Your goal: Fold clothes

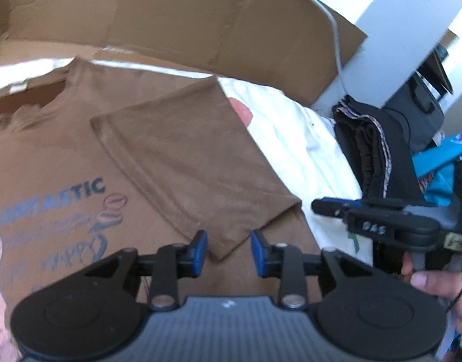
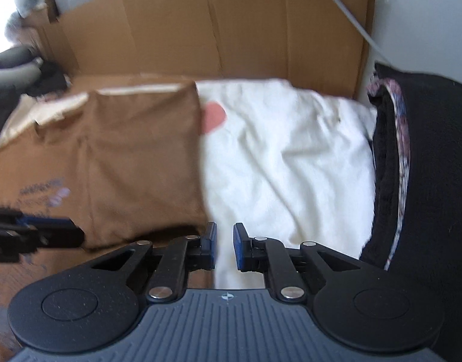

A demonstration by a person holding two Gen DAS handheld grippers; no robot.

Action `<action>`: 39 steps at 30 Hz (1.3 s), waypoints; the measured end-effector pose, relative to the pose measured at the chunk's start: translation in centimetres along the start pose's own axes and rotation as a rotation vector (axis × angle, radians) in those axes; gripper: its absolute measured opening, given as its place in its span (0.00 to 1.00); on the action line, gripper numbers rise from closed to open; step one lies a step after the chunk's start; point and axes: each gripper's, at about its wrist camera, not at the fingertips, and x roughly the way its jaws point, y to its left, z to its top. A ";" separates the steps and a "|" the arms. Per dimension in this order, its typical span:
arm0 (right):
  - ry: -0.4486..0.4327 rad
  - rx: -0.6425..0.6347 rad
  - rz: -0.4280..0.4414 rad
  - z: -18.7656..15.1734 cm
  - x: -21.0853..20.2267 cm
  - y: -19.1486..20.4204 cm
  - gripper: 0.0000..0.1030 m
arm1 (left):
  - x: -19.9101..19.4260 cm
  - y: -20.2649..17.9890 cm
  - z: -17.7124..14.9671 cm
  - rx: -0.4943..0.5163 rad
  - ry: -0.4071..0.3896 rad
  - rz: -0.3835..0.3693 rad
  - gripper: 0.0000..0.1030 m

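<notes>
A brown T-shirt (image 1: 65, 150) with blue print lies front up on a white cloth (image 1: 291, 138). Its sleeve (image 1: 185, 157) is folded over the chest. My left gripper (image 1: 229, 249) hovers open over the sleeve's lower corner, pads apart and not pressing on the fabric. In the left wrist view my right gripper (image 1: 330, 208) comes in from the right, held by a hand (image 1: 435, 283). The right wrist view shows my right gripper (image 2: 224, 246) with a narrow gap and only white cloth (image 2: 276, 157) beneath, just right of the brown shirt (image 2: 140, 157). The left gripper (image 2: 35, 232) shows at the left edge.
Flattened cardboard (image 1: 170, 15) stands behind the cloth, with a grey cable (image 1: 336, 39) across it. A stack of folded dark clothes (image 2: 426, 166) borders the right side. A pink patch (image 2: 214, 117) peeks out beside the sleeve's far edge. Dark bags (image 1: 417, 108) sit further right.
</notes>
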 end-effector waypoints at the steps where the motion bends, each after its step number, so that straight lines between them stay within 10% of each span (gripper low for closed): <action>1: -0.013 0.008 0.013 0.2 -0.1 0.1 0.17 | 0.2 0.1 0.0 -0.014 0.000 0.003 0.35; 9: -0.051 -0.004 0.113 1.1 1.0 1.5 0.18 | 1.9 2.4 -0.5 -0.203 0.029 -0.025 0.34; 12: -0.025 -0.008 0.119 0.7 1.8 1.5 0.18 | 2.1 3.1 -0.6 -0.252 0.035 -0.037 0.06; 15: 0.003 -0.014 0.113 0.2 2.6 1.0 0.18 | 1.9 3.3 -0.8 -0.257 0.056 -0.043 0.01; 26: 0.025 -0.098 0.025 -0.2 2.8 1.2 0.19 | 0.2 3.0 -0.6 -0.196 0.100 0.020 0.08; 39: -0.036 -0.061 0.092 0.6 1.5 1.1 0.18 | 1.5 1.6 9.2 0.025 0.022 0.077 0.13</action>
